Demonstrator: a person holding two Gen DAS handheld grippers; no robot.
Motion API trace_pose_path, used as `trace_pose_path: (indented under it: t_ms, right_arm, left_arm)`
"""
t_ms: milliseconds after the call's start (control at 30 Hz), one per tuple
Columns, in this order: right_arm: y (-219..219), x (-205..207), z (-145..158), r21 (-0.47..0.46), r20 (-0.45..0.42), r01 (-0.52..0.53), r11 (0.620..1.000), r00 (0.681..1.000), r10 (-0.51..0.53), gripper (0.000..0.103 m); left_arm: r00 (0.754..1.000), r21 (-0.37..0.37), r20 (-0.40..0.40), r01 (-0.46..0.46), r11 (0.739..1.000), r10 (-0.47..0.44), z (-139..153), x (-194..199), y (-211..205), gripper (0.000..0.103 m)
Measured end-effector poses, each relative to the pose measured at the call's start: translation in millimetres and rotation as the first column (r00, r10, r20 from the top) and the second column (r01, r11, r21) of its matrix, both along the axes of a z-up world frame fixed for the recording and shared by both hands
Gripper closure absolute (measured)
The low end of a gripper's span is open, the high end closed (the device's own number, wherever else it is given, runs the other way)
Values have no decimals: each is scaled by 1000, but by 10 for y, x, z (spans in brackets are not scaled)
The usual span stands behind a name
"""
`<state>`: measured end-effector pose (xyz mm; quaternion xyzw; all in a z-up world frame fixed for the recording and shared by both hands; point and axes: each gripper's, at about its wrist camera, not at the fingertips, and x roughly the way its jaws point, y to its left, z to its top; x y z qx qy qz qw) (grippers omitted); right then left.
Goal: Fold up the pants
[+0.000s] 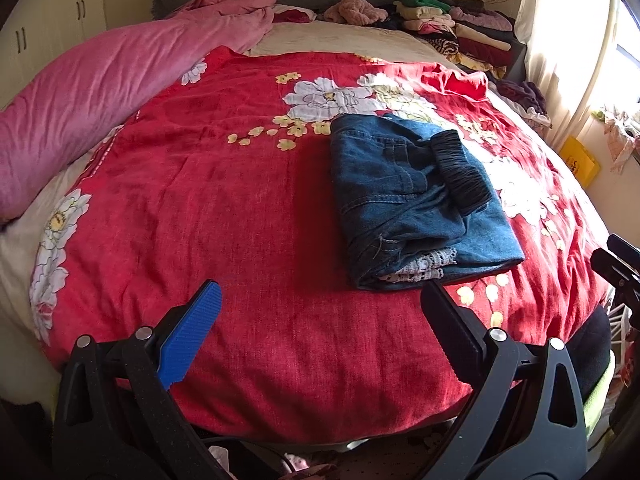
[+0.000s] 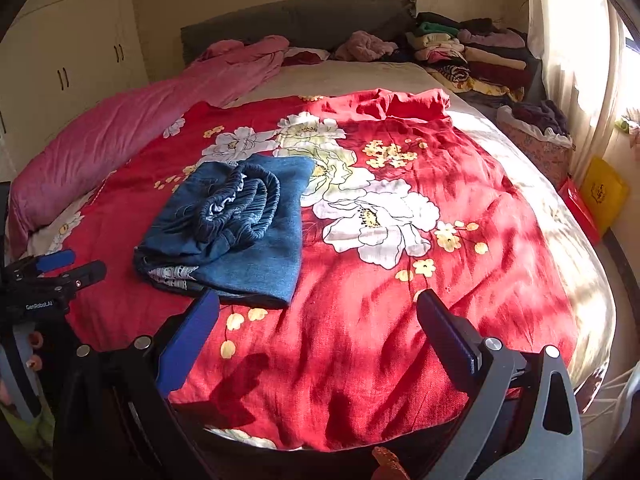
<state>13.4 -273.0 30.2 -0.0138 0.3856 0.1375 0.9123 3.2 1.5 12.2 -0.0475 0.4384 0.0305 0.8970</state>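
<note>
Blue denim pants [image 1: 416,204] lie folded into a compact bundle on the red flowered blanket [image 1: 240,200], elastic waistband on top and a bit of white lace at the near edge. They also show in the right wrist view [image 2: 236,232]. My left gripper [image 1: 320,296] is open and empty, held above the blanket's near edge, just short of the pants. My right gripper [image 2: 318,308] is open and empty, to the right of the pants. The left gripper also shows at the left edge of the right wrist view [image 2: 60,268].
A pink quilt [image 1: 100,92] lies along the bed's left side. Stacks of folded clothes [image 1: 452,24] sit at the far right by the headboard. A yellow bag [image 2: 602,192] stands on the floor at the right. White cupboards [image 2: 64,56] stand at the left.
</note>
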Motion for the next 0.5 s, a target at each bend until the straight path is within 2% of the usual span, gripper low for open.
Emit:
trace_pose_path:
  t_ms: [133, 267, 433, 500]
  right_arm:
    - [-163, 129, -44, -6, -12, 42, 999, 999, -42, 5]
    - [-462, 447, -106, -33, -18, 109, 993, 994, -110, 5]
    - [-1075, 1251, -254, -114, -21, 230, 966, 972, -234, 5]
    - [-1379, 1667, -366, -143, -55, 315, 938, 944, -325, 5]
  left_arm:
    - [996, 15, -27, -82, 997, 82, -75, 110, 266, 10]
    - [981, 50, -19, -194, 980, 195, -65, 408, 761, 10]
    - [930, 132, -49, -355, 925, 364, -192, 1117, 1583, 10]
    - [915, 148, -77, -382, 912, 396, -315, 1460, 1885, 10]
